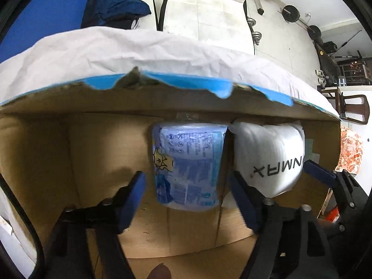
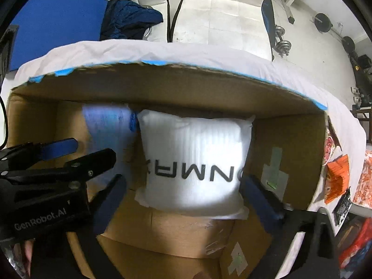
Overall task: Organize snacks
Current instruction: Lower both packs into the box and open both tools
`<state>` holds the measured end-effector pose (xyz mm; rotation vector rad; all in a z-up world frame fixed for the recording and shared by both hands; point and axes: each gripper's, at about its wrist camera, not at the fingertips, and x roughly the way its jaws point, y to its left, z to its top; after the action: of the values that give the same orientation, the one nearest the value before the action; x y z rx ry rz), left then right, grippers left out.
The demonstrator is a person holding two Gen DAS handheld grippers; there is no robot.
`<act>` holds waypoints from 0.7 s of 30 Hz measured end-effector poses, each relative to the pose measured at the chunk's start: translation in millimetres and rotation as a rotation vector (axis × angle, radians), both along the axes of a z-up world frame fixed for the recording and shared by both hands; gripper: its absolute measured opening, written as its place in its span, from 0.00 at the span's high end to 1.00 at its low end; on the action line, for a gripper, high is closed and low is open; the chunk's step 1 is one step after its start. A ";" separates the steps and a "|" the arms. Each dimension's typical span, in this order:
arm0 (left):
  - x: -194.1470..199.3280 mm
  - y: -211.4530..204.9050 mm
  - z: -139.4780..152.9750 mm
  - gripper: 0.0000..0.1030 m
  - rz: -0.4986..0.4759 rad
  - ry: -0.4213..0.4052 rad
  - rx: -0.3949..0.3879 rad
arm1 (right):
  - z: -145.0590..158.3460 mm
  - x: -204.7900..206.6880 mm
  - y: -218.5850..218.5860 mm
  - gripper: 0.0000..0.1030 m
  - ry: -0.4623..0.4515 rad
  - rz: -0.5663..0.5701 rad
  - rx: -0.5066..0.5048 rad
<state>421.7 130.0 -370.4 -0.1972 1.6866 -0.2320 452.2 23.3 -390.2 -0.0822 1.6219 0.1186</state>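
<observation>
Inside an open cardboard box (image 1: 69, 162) two snack packs lean against the far wall. A blue-and-white printed pack (image 1: 188, 165) stands left of a puffy white pack (image 1: 272, 155) with black letters. My left gripper (image 1: 186, 200) is open just in front of the blue pack, nothing between its fingers. In the right wrist view the white pack (image 2: 197, 160) fills the middle and the blue pack (image 2: 109, 127) shows behind it at left. My right gripper (image 2: 183, 204) stands open, its blue pads on either side of the white pack's lower edge, apparently not pressing it.
The box (image 2: 290, 139) sits on a white-sheeted surface (image 1: 139, 48). Orange snack packs (image 2: 337, 176) lie outside its right wall. A dark blue garment (image 2: 130, 18), dumbbells (image 2: 281, 41) and a wooden chair (image 1: 353, 107) lie beyond. The left gripper's body (image 2: 46, 181) crowds the left of the right wrist view.
</observation>
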 end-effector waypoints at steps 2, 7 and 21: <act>-5.4 -0.5 7.2 0.18 -0.006 -0.004 0.001 | 5.6 -2.0 -0.3 0.00 -0.002 -0.001 0.002; -19.8 4.1 26.1 0.16 0.017 -0.057 0.031 | 21.4 -14.5 -5.6 0.00 -0.016 -0.022 0.016; -130.4 23.6 125.6 0.16 0.045 -0.363 0.192 | 80.8 -111.8 -10.8 0.00 -0.142 -0.070 0.057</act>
<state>291.3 153.6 -244.8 -0.0452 1.3324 -0.0652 340.5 12.6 -309.4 0.0102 1.4769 0.1023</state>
